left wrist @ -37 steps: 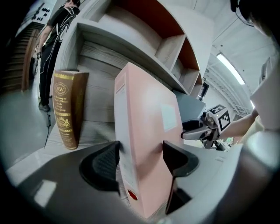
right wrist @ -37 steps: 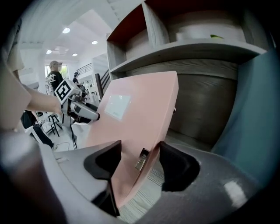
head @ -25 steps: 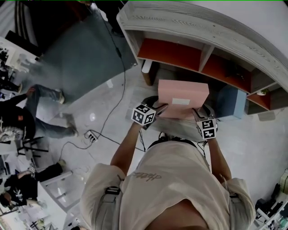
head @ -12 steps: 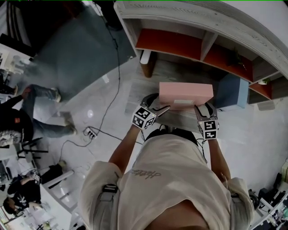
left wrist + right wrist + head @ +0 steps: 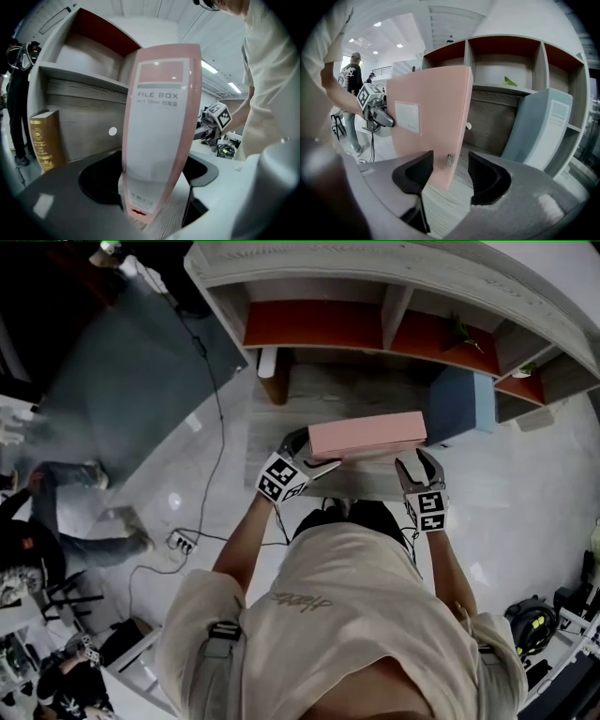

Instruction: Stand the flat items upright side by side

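Note:
A pink file box (image 5: 366, 434) stands upright on its long edge on the wooden shelf top (image 5: 300, 399). My left gripper (image 5: 314, 452) is at its left end. In the left gripper view the box's labelled spine (image 5: 159, 122) sits between the jaws with a gap on each side; those jaws (image 5: 150, 187) have just been opening. My right gripper (image 5: 417, 458) is at the box's right end, and its jaws (image 5: 451, 173) are shut on the lower corner of the pink box (image 5: 431, 117). A blue file box (image 5: 459, 401) leans upright just right of it (image 5: 539, 126).
Behind the shelf top runs a row of cubbies with red backs (image 5: 309, 324); one holds a green item (image 5: 509, 82). A brown book with gold print (image 5: 44, 140) stands at the shelf's left end. People and cables (image 5: 202, 465) are on the floor to the left.
The pink box has tipped from leaning back, face showing, to upright on its edge. Both grippers moved with it toward the shelf. The left jaws have spread apart off the box.

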The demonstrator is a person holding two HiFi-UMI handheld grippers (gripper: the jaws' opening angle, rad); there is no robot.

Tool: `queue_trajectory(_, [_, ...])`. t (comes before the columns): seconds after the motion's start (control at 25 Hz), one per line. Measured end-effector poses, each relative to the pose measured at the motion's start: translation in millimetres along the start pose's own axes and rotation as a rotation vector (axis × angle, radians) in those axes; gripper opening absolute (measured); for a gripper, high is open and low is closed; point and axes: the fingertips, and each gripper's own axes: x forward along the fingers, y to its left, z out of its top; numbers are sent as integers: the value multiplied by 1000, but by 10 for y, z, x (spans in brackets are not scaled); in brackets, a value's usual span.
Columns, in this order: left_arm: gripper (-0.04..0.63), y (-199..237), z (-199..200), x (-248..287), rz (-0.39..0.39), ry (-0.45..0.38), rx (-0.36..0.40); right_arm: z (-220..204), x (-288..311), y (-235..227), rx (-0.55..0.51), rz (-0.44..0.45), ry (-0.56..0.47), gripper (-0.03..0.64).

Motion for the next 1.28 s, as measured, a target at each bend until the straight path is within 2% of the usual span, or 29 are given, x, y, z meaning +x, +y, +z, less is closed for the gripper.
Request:
queue_trajectory(0.2, [377,-8,2,63,-8,10,80,-121,-184,-71,45,-58,14,224])
queue_trajectory(0.36, [360,1,-1,108,29,-4,79,-315,-284,-122,103,-76,57,222])
queue_trajectory(0.6, [356,-8,108,276,100,-13,74,-390,-393,-198,126,-116,69,219])
queue_trajectory(0.76, [353,-24,177,430,154,-1,43,-489,-457,-278,170,-142,64,219])
queue_trajectory(0.92, [353,-136,235,606,265,17,-15,-653,-522,-380,221,-150,68,219])
queue_trajectory(1.12, [354,-255,335,904,408,38,-93,-764,-615,-599,216,-136,68,219])
queue_trajectory(1.28, [354,-335,418,1166,476,48,-135,-917,-740,-797,236,-92,74,219])
